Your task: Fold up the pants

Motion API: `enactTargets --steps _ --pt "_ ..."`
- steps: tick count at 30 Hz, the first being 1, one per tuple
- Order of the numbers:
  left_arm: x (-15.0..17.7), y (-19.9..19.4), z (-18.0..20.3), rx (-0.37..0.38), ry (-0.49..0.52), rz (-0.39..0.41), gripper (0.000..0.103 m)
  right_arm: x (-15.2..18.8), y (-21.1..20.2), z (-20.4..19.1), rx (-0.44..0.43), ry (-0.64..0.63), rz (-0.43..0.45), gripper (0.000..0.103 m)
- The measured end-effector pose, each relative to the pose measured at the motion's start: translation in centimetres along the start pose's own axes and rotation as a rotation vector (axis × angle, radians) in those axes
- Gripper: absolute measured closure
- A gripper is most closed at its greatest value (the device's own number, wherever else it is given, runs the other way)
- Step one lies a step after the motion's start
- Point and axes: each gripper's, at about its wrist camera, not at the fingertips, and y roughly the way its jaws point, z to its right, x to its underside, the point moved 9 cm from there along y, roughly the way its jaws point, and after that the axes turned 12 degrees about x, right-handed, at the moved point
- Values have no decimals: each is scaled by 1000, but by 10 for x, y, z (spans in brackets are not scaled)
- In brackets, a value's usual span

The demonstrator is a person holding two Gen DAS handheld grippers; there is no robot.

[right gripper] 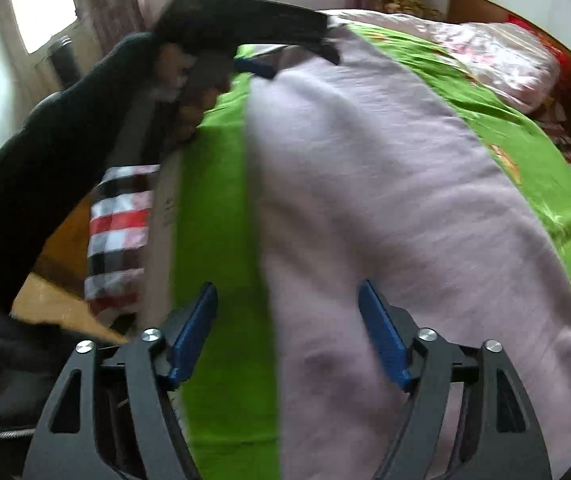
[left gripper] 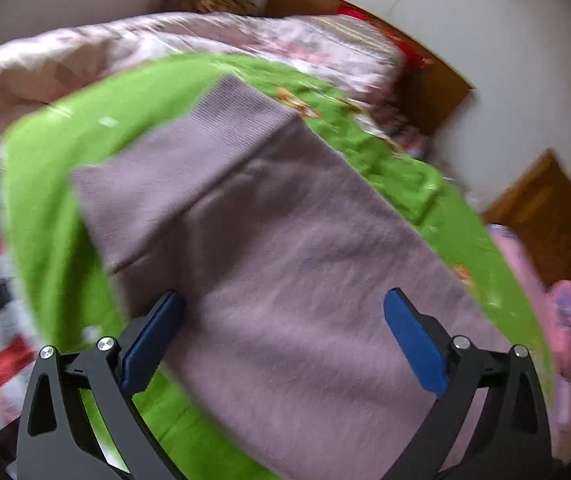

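Pants: we see the mauve pants [left gripper: 285, 248] spread flat on the green sheet [left gripper: 45, 200], running from lower right to upper centre of the left wrist view, with one layer lapped over another.
Left gripper: our left gripper [left gripper: 283, 344] stands wide apart at the bottom of its frame, above the cloth, gripping nothing.
Right gripper: our right gripper [right gripper: 287, 336] is spread at the bottom of its frame over the pants' left edge [right gripper: 365, 200], empty.
Other view: at the upper left of the right wrist view, a dark sleeve [right gripper: 45, 168] carries the left gripper [right gripper: 285, 48] near the far end of the pants.
Surroundings: a pink quilt [left gripper: 125, 52] lies beyond; checked fabric [right gripper: 117, 236] sits left.
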Motion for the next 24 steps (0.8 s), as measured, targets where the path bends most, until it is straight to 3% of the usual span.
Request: enactTargets --steps 1,2,5,8,10,12,14,15,16,18,22,24 --pt "0 -8 6 -46 19 14 4 0 -13 3 -25 27 31 30" --pt "1 -20 24 -37 62 41 4 0 -28 17 -22 66 72 27" --pt "9 -34 82 45 185 45 3 15 -54 89 150 237 120 16" --pt "27 -18 153 144 367 -41 3 46 -62 152 256 377 87 16" --pt "43 15 188 199 430 -162 3 60 -64 185 317 427 79 16" --pt "56 49 198 186 430 -256 3 78 -56 215 319 476 51 15" --pt "62 76 194 156 410 -302 3 109 -42 252 395 554 -32 15" --pt "64 89 189 126 400 -307 2 120 -39 264 392 583 -35 16" --pt "62 92 192 115 431 -265 2 123 -47 268 347 600 32 16" --pt "62 96 191 74 461 -255 2 139 -62 278 328 704 48 16" --pt "62 98 190 73 466 -235 2 162 -81 279 418 750 40 15" --pt "60 97 189 79 457 -225 2 171 -91 263 417 747 41 15"
